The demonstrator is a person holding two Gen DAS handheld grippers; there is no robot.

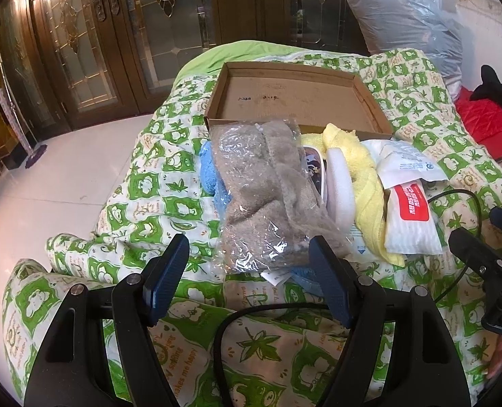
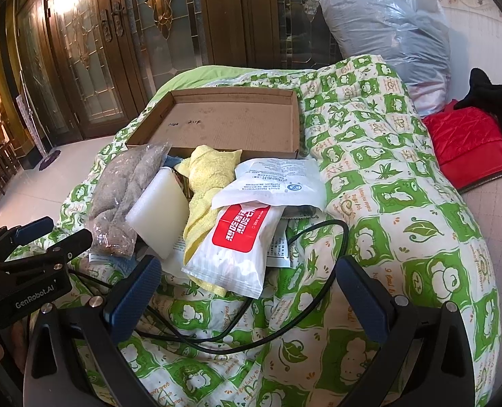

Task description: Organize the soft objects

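Left gripper, low centre of the left wrist view: released, blue pads spread, nothing pinched. Right pad just at the near corner of the clear bag of grey fleece; touching or not, cannot tell. Seen again at the left edge of the right wrist view, beside the same bag.

Right gripper, low centre of the right wrist view: released too, pads wide apart, nothing between them but quilt and a loop of black cable. Just beyond the fingertips, the white wipes pack with a red label.

Further out, a heap of soft things in mid-frame on the green-and-white patterned quilt: grey fleece bag at left, lying on a blue towel; a white foam block leaning beside it; a yellow towel behind and under the block; a flat white printed pouch on top of the wipes pack's far end.

Behind the heap, upper centre: a shallow open cardboard box, bare inside apart from some handwriting on its floor. Yellow towel's far end up against the box's near wall.

Upper right: a full translucent plastic sack. Right edge: red quilted fabric with something black over it. Upper left: dark wooden doors with leaded glass, pale tiled floor below.
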